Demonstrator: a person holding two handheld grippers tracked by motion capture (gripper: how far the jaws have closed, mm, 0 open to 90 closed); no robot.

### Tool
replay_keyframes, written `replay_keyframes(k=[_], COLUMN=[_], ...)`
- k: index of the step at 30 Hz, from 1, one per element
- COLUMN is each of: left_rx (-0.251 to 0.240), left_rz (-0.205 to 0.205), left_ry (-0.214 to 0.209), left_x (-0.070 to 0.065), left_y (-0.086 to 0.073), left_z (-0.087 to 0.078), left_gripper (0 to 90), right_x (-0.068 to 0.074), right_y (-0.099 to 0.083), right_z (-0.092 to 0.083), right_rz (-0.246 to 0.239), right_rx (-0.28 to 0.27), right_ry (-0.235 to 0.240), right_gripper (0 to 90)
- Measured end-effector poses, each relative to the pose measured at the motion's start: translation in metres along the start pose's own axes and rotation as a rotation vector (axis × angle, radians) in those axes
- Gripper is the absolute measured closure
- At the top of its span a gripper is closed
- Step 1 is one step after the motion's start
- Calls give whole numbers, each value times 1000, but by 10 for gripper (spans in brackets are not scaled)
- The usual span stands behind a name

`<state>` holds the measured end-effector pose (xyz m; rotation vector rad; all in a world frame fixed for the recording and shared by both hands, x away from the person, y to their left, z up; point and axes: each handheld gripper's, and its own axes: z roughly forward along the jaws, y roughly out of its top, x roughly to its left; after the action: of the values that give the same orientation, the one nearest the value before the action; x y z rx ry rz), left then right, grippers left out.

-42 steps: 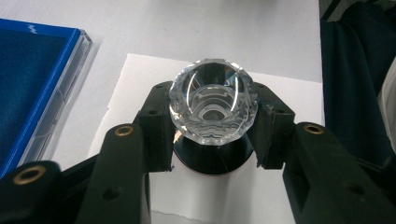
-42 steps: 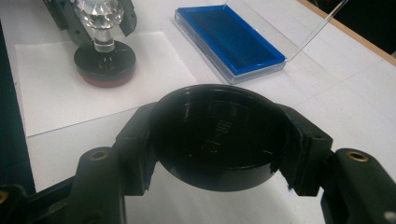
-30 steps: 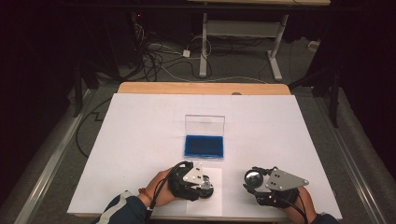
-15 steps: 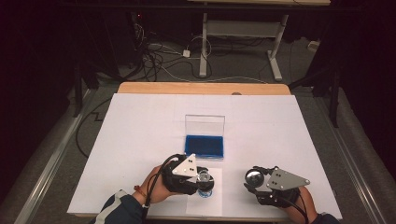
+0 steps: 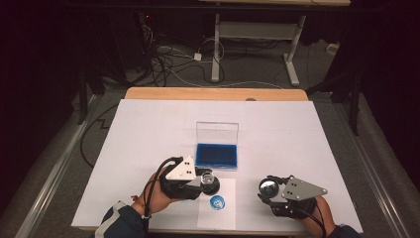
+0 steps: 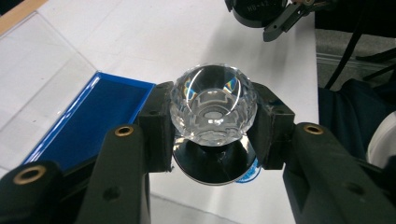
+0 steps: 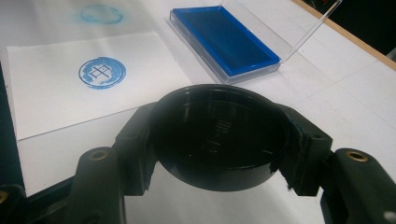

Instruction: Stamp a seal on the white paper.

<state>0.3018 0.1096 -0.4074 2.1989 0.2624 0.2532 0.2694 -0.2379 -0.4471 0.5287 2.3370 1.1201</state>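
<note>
Left gripper (image 6: 212,126) clamping crystal stamp (image 6: 212,105) (firmly)

A white sheet (image 5: 148,148) covers most of the bench (image 5: 213,93), leaving a bare wooden strip along the far edge. On the floor beyond the far edge, cables (image 5: 168,64) lie tangled, and a white frame (image 5: 252,34) stands on two legs. A metal rail (image 5: 54,168) runs along the floor beside the bench's left edge.
</note>
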Motion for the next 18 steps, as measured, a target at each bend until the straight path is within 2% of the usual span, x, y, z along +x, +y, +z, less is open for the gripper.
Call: replay_keyframes(k=[6, 18], left_rx=[-27, -70], left_rz=[-8, -49], left_ry=[26, 74], left_x=[6, 14], left_y=[0, -6], left_z=[-12, -29], left_gripper=[541, 541], right_x=[-1, 0], right_y=[0, -1], right_z=[0, 2], right_rz=[2, 4], right_rx=[1, 9], right_ry=[1, 5], right_gripper=[386, 386])
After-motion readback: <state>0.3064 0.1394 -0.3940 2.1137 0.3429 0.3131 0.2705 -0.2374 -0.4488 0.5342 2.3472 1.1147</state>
